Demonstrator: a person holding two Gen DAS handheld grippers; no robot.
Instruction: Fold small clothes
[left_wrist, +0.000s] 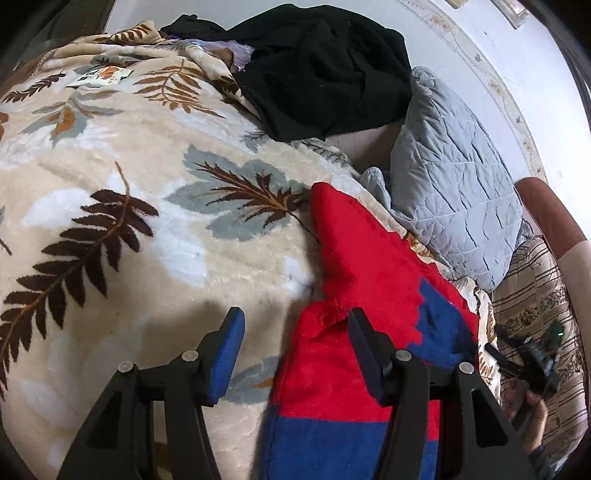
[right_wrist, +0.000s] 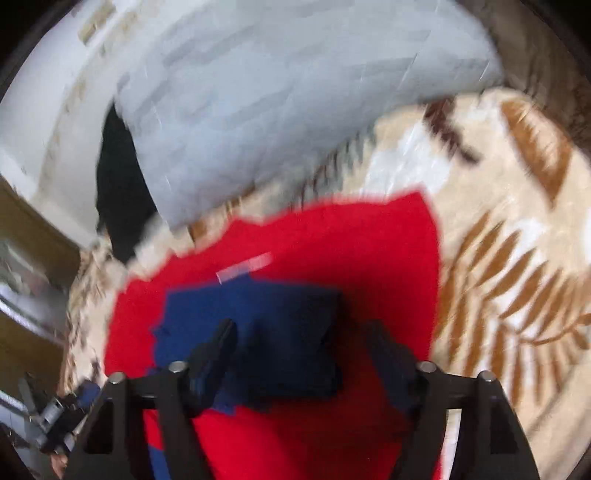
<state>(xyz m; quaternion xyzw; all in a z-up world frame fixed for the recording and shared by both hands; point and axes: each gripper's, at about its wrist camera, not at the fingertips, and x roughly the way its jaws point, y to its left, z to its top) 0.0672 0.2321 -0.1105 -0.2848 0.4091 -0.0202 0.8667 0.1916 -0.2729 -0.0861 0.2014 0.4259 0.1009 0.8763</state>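
A small red and blue fleece garment (left_wrist: 354, 266) lies flat on a cream blanket with a leaf print (left_wrist: 129, 206). My left gripper (left_wrist: 295, 325) is open just above the garment's left edge, with its right finger over the red cloth and its left finger over the blanket. In the blurred right wrist view the same garment (right_wrist: 332, 243) fills the middle. My right gripper (right_wrist: 303, 339) is open above its dark blue patch (right_wrist: 280, 325) and holds nothing. The right gripper also shows at the right edge of the left wrist view (left_wrist: 524, 362).
A grey quilted pillow (left_wrist: 454, 177) lies to the right of the garment. A black garment (left_wrist: 325, 66) is heaped at the far side of the bed. A white wall (left_wrist: 491, 55) stands behind. A small packet (left_wrist: 101, 75) lies at far left.
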